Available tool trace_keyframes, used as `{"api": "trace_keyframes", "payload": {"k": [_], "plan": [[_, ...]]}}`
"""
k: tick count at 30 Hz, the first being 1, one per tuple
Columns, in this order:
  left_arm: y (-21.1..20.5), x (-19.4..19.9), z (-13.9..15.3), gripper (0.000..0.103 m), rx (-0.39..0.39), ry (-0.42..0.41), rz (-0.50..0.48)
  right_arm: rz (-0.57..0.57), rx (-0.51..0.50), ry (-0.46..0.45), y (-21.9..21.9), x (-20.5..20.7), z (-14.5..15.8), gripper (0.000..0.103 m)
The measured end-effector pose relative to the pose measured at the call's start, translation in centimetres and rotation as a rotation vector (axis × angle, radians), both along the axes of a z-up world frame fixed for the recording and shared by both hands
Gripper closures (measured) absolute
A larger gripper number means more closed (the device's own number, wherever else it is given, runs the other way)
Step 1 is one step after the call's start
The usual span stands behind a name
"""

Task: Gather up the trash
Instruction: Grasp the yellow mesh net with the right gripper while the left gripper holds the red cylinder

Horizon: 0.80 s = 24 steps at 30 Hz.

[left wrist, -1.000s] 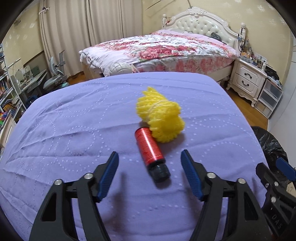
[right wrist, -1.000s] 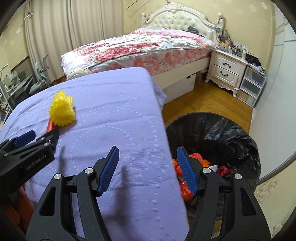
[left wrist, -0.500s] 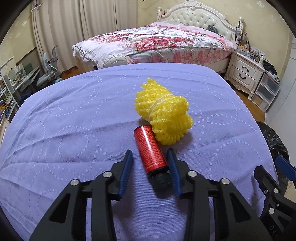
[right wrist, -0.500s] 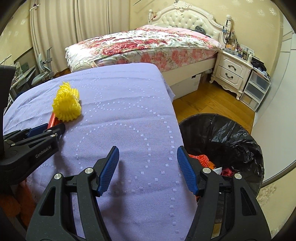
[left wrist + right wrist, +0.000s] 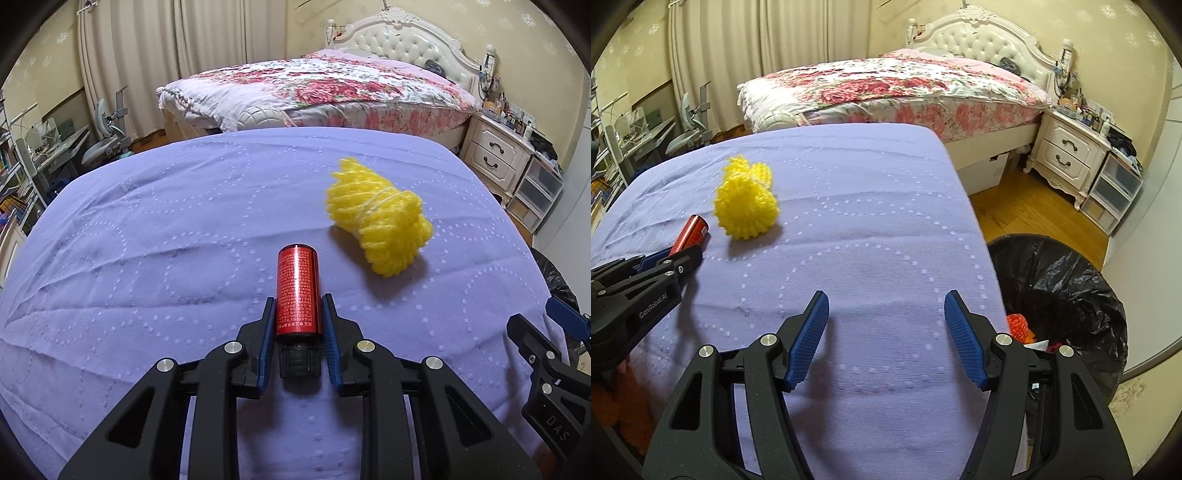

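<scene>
The desk (image 5: 871, 229) wears a lilac cloth. Just off its right edge stands the black-lined bin (image 5: 1067, 295), trash inside. Near the desk's middle lies the yellow foam net (image 5: 378, 218). Beside the net, the red bottle (image 5: 297, 291) is pinched by the left gripper (image 5: 297, 325), jaws pressed on it. The right gripper (image 5: 886, 336) hangs over the desk's right edge, jaws spread

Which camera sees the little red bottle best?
The left wrist view: the red bottle lies centred and whole, label and black cap clear, clamped in the left gripper. The right wrist view catches only its far end at the edge.
</scene>
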<state>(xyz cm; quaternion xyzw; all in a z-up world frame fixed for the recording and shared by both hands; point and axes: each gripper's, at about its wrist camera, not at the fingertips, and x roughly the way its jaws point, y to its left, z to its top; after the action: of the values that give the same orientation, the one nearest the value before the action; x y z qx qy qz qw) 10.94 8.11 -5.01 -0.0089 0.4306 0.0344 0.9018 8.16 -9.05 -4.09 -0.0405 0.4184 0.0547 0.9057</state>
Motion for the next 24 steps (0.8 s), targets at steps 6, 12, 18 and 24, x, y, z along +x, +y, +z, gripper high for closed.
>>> {"api": "trace_keyframes", "payload": {"k": [6,12,18,24], "plan": [[2.0,-0.7,0.1,0.078,-0.002,-0.008,0.023,0.052,-0.017,0.004,2.5,0.1,-0.1,0.035],[4.8,-0.6,0.0,0.078,-0.010,-0.006,0.074,0.102,-0.028,0.022,5.0,1.0,-0.4,0.035],[6.8,-0.3,0.1,0.078,-0.012,-0.007,0.107,0.136,-0.026,0.039,7.5,2.9,-0.5,0.035],[8.2,0.2,0.0,0.078,-0.012,-0.004,0.124,0.149,-0.026,0.051,9.6,4.9,-0.8,0.035]]}}
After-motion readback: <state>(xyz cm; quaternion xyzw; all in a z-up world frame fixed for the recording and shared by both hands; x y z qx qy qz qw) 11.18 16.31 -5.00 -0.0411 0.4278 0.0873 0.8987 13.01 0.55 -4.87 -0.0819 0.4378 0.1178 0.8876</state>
